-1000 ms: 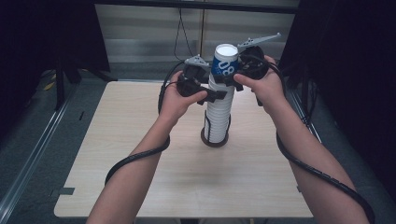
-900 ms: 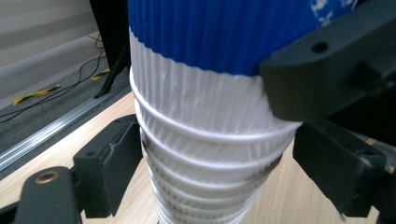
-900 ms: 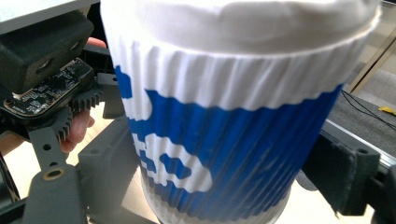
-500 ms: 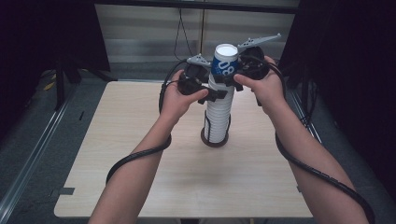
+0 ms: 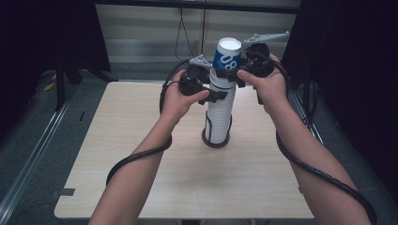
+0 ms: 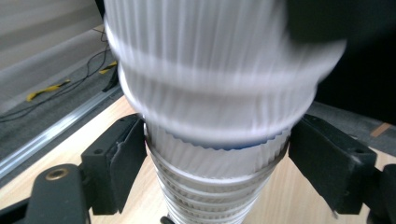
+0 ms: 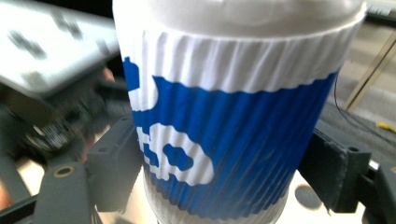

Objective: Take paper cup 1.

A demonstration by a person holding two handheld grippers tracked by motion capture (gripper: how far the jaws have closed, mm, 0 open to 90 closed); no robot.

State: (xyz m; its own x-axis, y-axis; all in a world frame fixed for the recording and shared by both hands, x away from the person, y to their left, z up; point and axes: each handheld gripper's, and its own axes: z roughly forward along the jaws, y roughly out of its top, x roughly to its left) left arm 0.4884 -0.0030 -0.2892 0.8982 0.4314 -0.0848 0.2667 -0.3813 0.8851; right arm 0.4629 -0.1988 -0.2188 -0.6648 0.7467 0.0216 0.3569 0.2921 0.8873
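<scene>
A tall stack of ribbed white paper cups [image 5: 219, 117] stands on a dark round base [image 5: 215, 143] at the middle of the table. Its top cup [image 5: 227, 56], blue and white, leans a little to the left. My right gripper [image 5: 231, 71] is shut on that blue cup [image 7: 233, 140], a black jaw on each side. Just below it, my left gripper [image 5: 220, 93] reaches in from the left. Its jaws have just been closing and now press both sides of the stack [image 6: 210, 186]. The cup above [image 6: 210, 70] looks blurred in the left gripper view.
The light wooden table [image 5: 141, 187] has bare room on every side of the stack. Black cables trail from both grippers along the forearms. Dark curtains stand to the left and right, and a grey floor with a metal rail [image 5: 33, 154] runs along the left.
The left gripper's jaws have drawn in against the stack. The blue top cup sits slightly higher in the picture. Both hands have stayed where they were.
</scene>
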